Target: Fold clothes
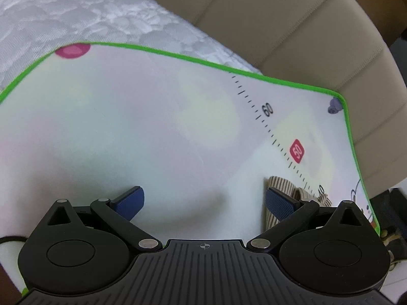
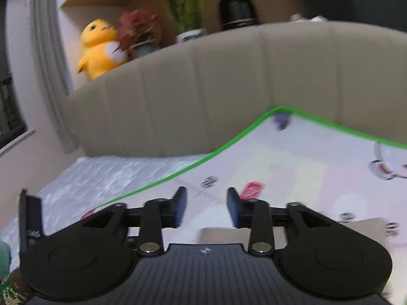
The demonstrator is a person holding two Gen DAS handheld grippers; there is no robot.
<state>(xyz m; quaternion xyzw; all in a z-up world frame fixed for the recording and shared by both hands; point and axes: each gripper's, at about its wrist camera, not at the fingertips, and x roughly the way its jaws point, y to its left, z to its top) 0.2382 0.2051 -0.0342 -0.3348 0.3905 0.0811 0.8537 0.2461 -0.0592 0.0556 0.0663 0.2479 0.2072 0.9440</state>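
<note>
A beige striped garment [image 1: 276, 181] lies bunched on a white play mat [image 1: 127, 127] edged in green, low at the right in the left wrist view. My left gripper [image 1: 206, 202] hovers over the mat with its jaws wide open; its right finger [image 1: 279, 203] stands in front of the striped cloth, and whether it touches the cloth I cannot tell. In the right wrist view a flat, folded beige striped piece [image 2: 221, 235] lies on the mat [image 2: 305, 165] just under my right gripper [image 2: 206, 207]. That gripper is open with nothing between its blue pads [image 2: 180, 208].
The mat lies on a white quilted mattress [image 1: 76, 12], [image 2: 106, 178] against a padded beige headboard [image 2: 203, 89]. On the shelf behind stand a yellow plush duck [image 2: 99, 48], potted plants [image 2: 188, 12] and a black cylinder [image 2: 237, 12]. A ruler scale [image 1: 269, 124] is printed on the mat.
</note>
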